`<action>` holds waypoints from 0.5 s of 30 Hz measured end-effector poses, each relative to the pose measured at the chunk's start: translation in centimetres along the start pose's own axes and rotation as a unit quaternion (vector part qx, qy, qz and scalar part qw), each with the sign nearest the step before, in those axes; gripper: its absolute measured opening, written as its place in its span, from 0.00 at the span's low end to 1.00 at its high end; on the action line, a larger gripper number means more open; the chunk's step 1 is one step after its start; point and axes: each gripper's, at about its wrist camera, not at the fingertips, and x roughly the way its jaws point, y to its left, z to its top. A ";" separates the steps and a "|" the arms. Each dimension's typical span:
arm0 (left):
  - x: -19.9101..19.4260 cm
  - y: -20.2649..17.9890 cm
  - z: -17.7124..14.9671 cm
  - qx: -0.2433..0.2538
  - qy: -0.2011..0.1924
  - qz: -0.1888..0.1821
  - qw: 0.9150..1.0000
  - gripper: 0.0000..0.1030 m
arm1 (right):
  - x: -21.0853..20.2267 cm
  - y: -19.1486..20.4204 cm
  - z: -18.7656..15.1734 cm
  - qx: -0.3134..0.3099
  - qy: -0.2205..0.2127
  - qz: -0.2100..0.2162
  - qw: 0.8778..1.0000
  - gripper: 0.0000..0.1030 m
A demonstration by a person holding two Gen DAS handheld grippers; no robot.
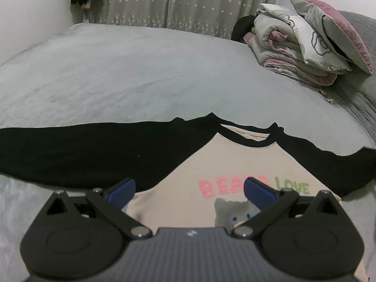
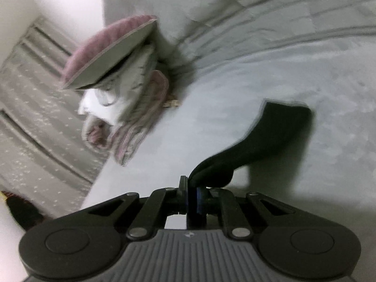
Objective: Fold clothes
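1. Left sleeve (image 1: 70, 150): I am looking along my left gripper (image 1: 189, 189) at a black sleeve lying flat and stretched out toward the left across the pale grey bed (image 1: 141, 70). It looks like thin, limp knit, so I judge it light and soft, likely to sag and crease wherever it is not supported. The cuff end or the shoulder seam seems the best place to pinch it.

2. Left gripper: I am holding its blue pads (image 1: 122, 191) wide apart above the shirt's chest, with nothing between them and no contact that I can see.

3. Shirt body (image 1: 178, 202): the shirt is lying face up on the bed, close to me, collar pointing away. The body is cream with a black neckband (image 1: 246, 138), pink lettering beside green "LOVE" (image 1: 292, 185), and a grey bear print (image 1: 232, 211) below. The cloth is fairly smooth, with slight waves along the upper sleeve edges.

4. Right sleeve (image 2: 270, 138): seen along my right gripper (image 2: 191, 199), the black sleeve is rising off the bed in a soft arch, its free end drooping back onto the cover. That droop suggests no stiffness at all.

5. Right gripper: I am pinching a bunched fold of this sleeve between nearly closed pads; the hold looks secure, though thin fabric might slip if tugged hard.

6. Bedding pile (image 1: 305, 44): folded quilts and a pillow are sitting well apart, at the far right of the bed.
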 end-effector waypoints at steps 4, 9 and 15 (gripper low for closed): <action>-0.3 0.0 0.1 -0.003 -0.002 -0.003 1.000 1.00 | -1.7 2.7 -0.3 -0.017 -0.002 0.039 0.999 0.09; -0.6 0.1 0.1 -0.006 -0.005 -0.007 1.000 1.00 | -3.8 5.1 -1.3 -0.032 0.002 0.084 0.996 0.09; -1.1 0.2 0.2 -0.010 -0.009 -0.010 1.000 1.00 | -5.8 7.7 -3.5 -0.049 0.012 0.127 0.991 0.09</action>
